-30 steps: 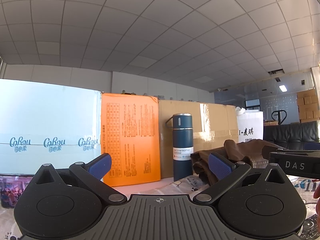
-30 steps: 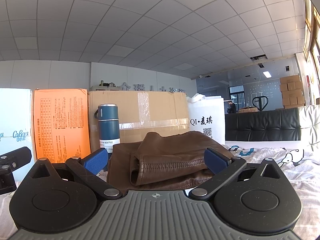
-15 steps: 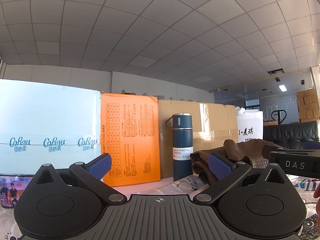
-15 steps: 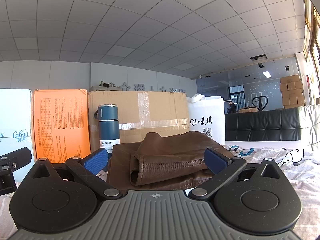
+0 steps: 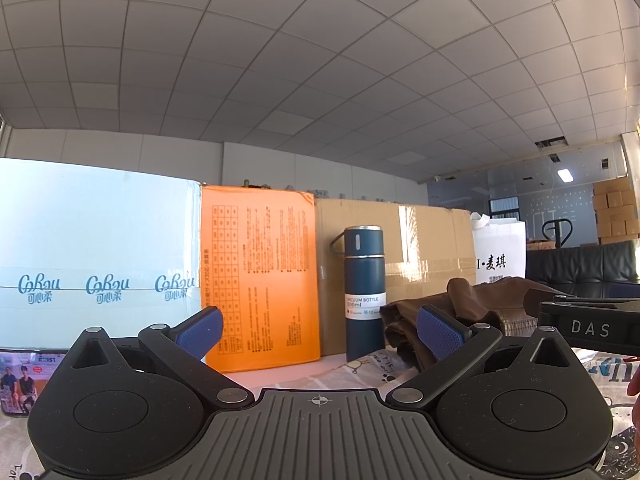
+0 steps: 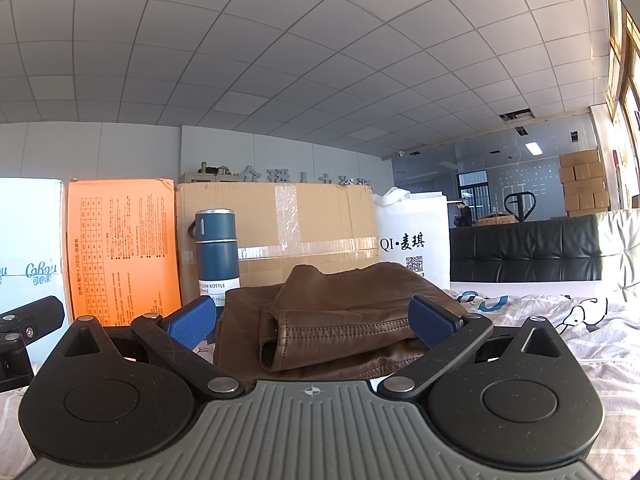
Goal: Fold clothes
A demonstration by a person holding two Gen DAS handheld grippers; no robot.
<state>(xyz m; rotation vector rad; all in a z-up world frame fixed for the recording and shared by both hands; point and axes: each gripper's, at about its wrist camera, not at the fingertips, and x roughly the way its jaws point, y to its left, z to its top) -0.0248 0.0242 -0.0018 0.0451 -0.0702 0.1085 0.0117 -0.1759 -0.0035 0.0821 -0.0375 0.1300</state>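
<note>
Two claws agape | bottle [image 6: 218,256] – "VACUUM BOTTLE 500ml" | bag [image 6: 414,240] – "QI·麦琪"

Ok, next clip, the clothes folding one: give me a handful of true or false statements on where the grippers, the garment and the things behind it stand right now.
1. Both grippers have their jaws open. True: the left gripper and the right gripper each show a wide gap.
2. The right gripper is clamped on the brown leather garment. False: the garment lies ahead of it on the printed bedsheet, ungrasped.
3. The blue vacuum bottle stands upright. True.
4. The bottle lies on top of the garment. False: it stands beside it, in front of the cardboard box.
5. An orange box stands next to the cardboard box. True.
</note>
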